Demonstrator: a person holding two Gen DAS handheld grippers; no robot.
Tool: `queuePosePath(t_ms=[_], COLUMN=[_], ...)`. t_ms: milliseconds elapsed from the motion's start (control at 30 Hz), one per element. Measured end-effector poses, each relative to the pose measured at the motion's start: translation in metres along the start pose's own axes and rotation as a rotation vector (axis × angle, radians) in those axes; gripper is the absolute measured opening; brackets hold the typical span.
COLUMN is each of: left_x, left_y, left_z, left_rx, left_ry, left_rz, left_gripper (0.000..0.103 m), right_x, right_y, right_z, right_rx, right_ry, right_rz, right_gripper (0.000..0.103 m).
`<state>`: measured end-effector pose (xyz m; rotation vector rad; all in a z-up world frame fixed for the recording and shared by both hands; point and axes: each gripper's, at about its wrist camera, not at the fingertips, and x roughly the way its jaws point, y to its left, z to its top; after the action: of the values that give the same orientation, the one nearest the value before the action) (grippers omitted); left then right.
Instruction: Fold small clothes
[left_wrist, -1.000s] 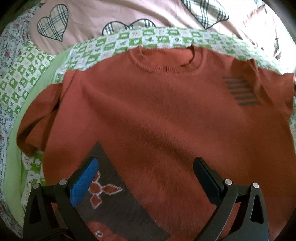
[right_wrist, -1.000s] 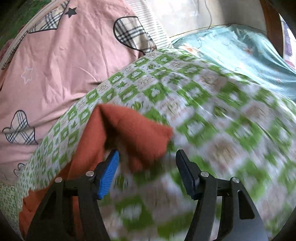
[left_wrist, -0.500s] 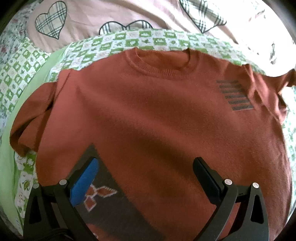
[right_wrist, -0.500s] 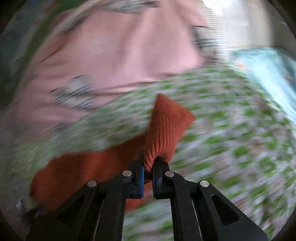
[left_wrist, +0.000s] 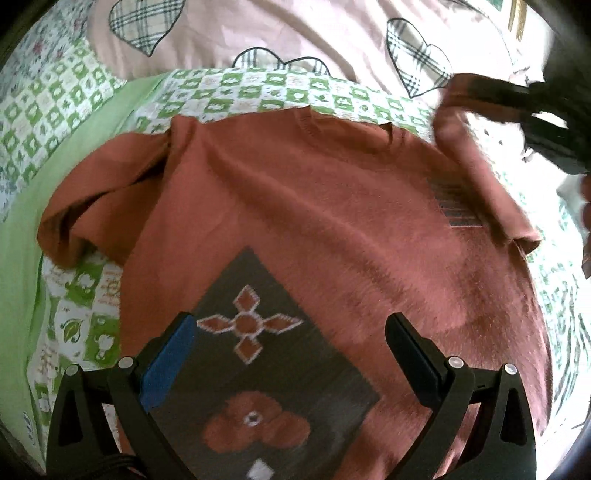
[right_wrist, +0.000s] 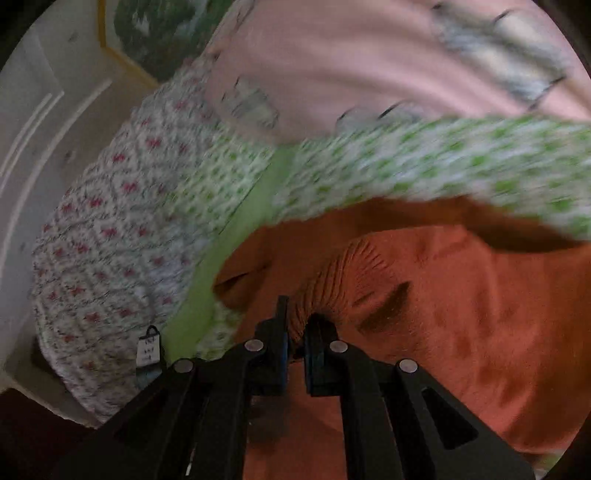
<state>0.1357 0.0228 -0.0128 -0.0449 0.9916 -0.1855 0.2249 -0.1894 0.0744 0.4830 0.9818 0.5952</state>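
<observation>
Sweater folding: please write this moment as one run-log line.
right tongs: shut on sleeve cuff | left tongs: open above sweater | surface: checked quilt

Bedroom: bed, heart-print quilt (left_wrist: 295, 33), floral pillow (right_wrist: 110, 240).

Bed (left_wrist: 229, 92): green-checked sheet, pink heart quilt (left_wrist: 280, 33).

Rust-orange knit sweater (left_wrist: 314, 206) lies face-up, 1 sleeve (left_wrist: 476, 162) lifted.
</observation>
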Motion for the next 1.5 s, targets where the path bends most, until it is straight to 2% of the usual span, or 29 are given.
queuePosePath(t_ms=[133,233,300,333,400,500,667,767,900,967,1033,1067,1133,1200,1300,1367,1433,1500], left_x=[0.001,0.005,0.012,0.016,0.026,0.043,0.076,0.092,0.111,0.113,0.108,0.104,0.088,0.082,0.09,0.096,0.102,0.104], left_y=[0.015,0.025,0.029,0.03,0.03,0.029,0.028,0.028,0.029,0.032,0.034,0.038,0.057,0.074,0.079,0.072,0.059,0.052], left_z=[0.001,0.004,0.008,0.009,0.016,0.031,0.06,0.077,0.1,0.11,0.115,0.117,0.116,0.112,0.109,0.108,0.111,0.108], left_rx=[-0.028,-0.045,-0.051,-0.052,-0.059,-0.075,-0.101,-0.093,-0.108,-0.123,-0.116,-0.127,-0.183,-0.225,-0.219,-0.206,-0.165,-0.128], left_ry=[0.004,0.009,0.014,0.016,0.028,0.037,0.034,0.018,0.009,-0.009,-0.019,-0.023,-0.054,-0.067,-0.01,0.009,0.006,-0.007], left_rz=[-0.016,-0.037,-0.04,-0.042,-0.055,-0.082,-0.065,-0.037,-0.062,-0.061,-0.056,-0.064,-0.087,-0.054,-0.104,-0.131,-0.106,-0.091], left_gripper=[0.102,0.102,0.102,0.102,0.102,0.102,0.102,0.102,0.101,0.088,0.039,0.036,0.044,0.05,0.06,0.075,0.075,0.048], right_x=[0.079,0.115,0.132,0.137,0.14,0.125,0.073,0.032,-0.016,-0.03,-0.041,-0.047,-0.059,-0.068,-0.071,-0.07,-0.07,-0.07], right_y=[0.004,-0.006,-0.015,-0.017,-0.027,-0.027,-0.035,-0.047,-0.068,-0.076,-0.081,-0.082,-0.084,-0.089,-0.096,-0.1,-0.099,-0.098], right_z=[-0.007,-0.009,-0.01,-0.011,-0.015,-0.018,-0.028,-0.042,-0.069,-0.08,-0.089,-0.093,-0.102,-0.109,-0.117,-0.121,-0.124,-0.125], right_rx=[0.037,0.08,0.122,0.14,0.193,0.183,0.183,0.205,0.277,0.314,0.338,0.343,0.347,0.356,0.389,0.407,0.409,0.404], right_ry=[0.096,0.131,0.134,0.136,0.156,0.11,0.002,-0.086,-0.203,-0.229,-0.251,-0.26,-0.287,-0.307,-0.316,-0.316,-0.315,-0.312], right_rz=[0.058,0.076,0.075,0.063,0.071,0.082,0.062,0.017,-0.048,-0.071,-0.081,-0.081,-0.082,-0.107,-0.114,-0.104,-0.105,-0.111], right_gripper=[0.007,0.007,0.011,0.016,0.047,0.052,0.056,0.059,0.063,0.063,0.063,0.063,0.063,0.064,0.064,0.064,0.064,0.064])
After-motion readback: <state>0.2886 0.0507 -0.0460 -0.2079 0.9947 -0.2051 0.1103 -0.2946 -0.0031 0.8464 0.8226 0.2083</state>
